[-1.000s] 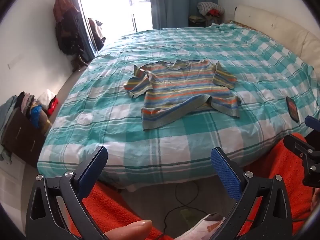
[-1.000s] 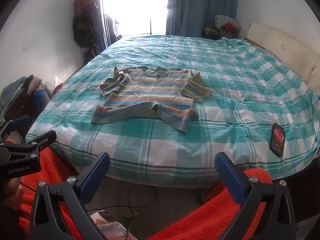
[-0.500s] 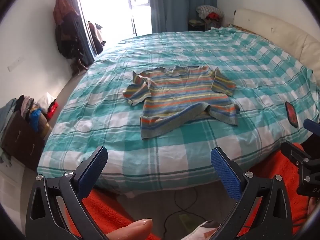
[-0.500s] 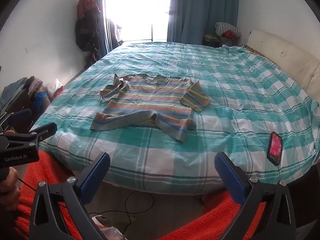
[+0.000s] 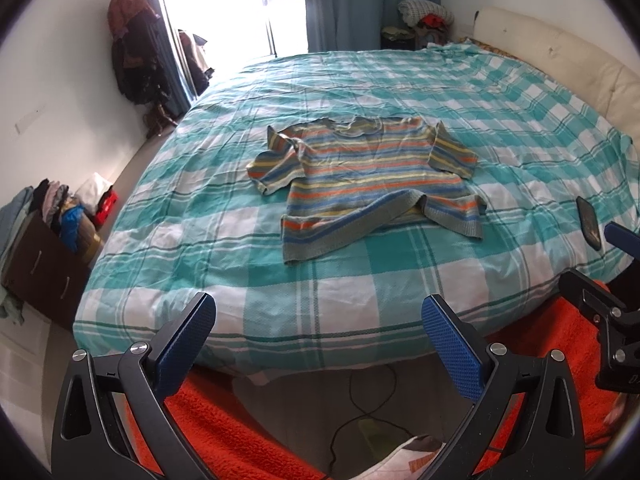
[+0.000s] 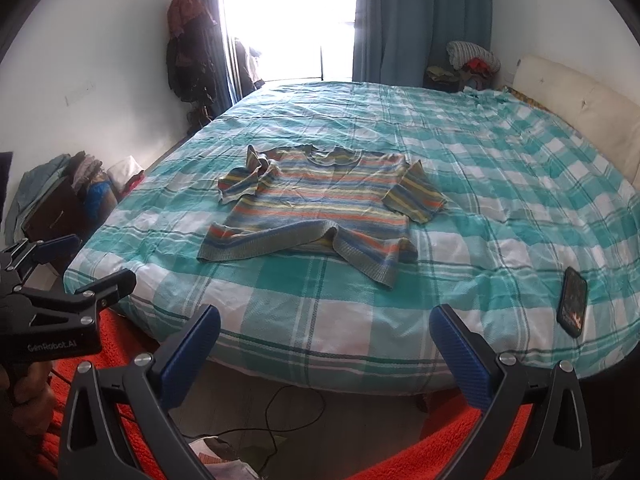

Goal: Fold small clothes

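Observation:
A small striped sweater [image 5: 368,180] [image 6: 320,212] lies spread on the teal checked bed cover [image 5: 240,240] [image 6: 500,200], neck away from me, its hem rumpled and one sleeve bunched at the left. My left gripper [image 5: 318,320] hangs open before the bed's near edge, well short of the sweater, with nothing between its blue pads. My right gripper [image 6: 326,328] is likewise open and empty at the near edge. Each gripper shows at the side of the other's view.
A dark phone [image 6: 573,296] [image 5: 589,222] lies on the cover near the right edge. Orange fabric [image 5: 224,420] and a cable [image 6: 280,412] are below. A box of clothes [image 5: 44,248] stands left; a cream headboard [image 6: 576,108] runs along the right.
Both views have tilted upward and drawn a little closer to the bed, so the sweater sits lower in frame. Both grippers stay open and the sweater has not moved.

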The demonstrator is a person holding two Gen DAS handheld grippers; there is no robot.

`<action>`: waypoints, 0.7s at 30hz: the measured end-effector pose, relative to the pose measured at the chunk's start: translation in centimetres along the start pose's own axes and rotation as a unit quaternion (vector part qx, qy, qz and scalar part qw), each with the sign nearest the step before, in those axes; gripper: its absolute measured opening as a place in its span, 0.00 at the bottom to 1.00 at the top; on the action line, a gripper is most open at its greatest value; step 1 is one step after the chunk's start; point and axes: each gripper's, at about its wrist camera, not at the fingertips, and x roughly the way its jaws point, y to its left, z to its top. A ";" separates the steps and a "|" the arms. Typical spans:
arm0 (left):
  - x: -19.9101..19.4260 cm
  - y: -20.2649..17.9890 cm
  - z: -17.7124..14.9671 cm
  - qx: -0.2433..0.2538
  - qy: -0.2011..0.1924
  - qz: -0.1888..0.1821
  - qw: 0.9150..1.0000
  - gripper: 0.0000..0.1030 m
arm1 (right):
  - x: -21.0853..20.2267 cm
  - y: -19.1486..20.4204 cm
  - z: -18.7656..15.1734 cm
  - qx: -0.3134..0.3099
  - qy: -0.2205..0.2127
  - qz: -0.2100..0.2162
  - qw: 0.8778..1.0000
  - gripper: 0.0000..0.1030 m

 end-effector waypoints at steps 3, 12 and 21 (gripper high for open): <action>0.2 0.1 0.0 0.001 0.000 0.006 1.000 1.00 | 0.4 0.4 0.0 -0.014 0.012 -0.003 1.000 1.00; 1.1 0.2 -0.1 -0.003 0.014 0.007 1.000 1.00 | 1.5 -0.1 0.0 0.001 0.046 -0.031 0.998 1.00; 1.8 0.3 -0.2 -0.002 0.024 0.013 1.000 1.00 | 1.8 0.0 0.3 0.006 0.054 -0.036 0.998 1.00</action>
